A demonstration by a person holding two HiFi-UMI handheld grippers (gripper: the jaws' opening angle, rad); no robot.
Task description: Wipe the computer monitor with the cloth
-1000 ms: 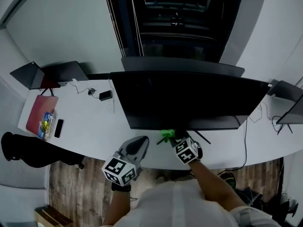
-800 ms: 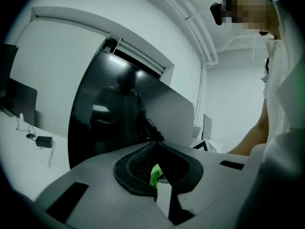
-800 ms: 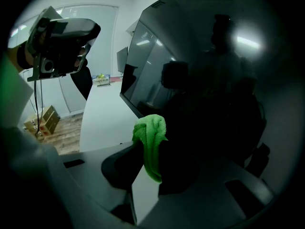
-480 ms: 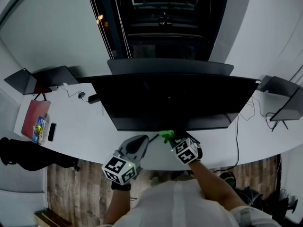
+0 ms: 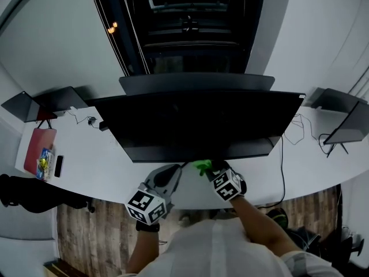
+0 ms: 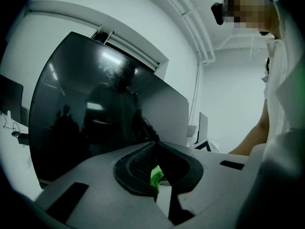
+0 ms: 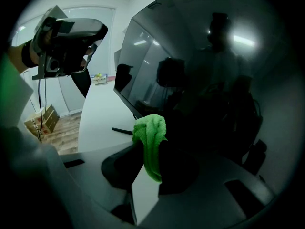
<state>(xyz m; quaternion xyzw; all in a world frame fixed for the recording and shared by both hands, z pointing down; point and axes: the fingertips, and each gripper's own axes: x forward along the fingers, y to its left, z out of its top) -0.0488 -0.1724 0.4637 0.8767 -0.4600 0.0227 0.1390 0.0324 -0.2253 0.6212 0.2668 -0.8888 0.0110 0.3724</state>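
Note:
A wide black monitor point(image 5: 196, 123) stands on the white desk point(image 5: 98, 154), its dark screen point(image 7: 214, 80) filling the right gripper view and also showing in the left gripper view point(image 6: 95, 113). My right gripper point(image 5: 210, 167) is shut on a bright green cloth point(image 7: 150, 142), held just below the monitor's lower edge near its middle. The cloth point(image 5: 202, 166) bunches out past the jaws. My left gripper point(image 5: 167, 176) hovers to the left of it over the desk's front edge, jaws shut with nothing in them; the cloth point(image 6: 155, 176) shows behind its tips.
A second monitor point(image 5: 196, 82) stands behind the first. Dark screens sit at the desk's far left point(image 5: 23, 105) and far right point(image 5: 346, 120). A red folder point(image 5: 36, 149), a phone point(image 5: 58, 165) and cables point(image 5: 291, 126) lie on the desk. Wooden floor point(image 5: 92, 229) lies below.
The head view has shifted so the monitor and desk sit higher and further left in frame. Both grippers hold nearly the same places, the cloth still gripped on the right.

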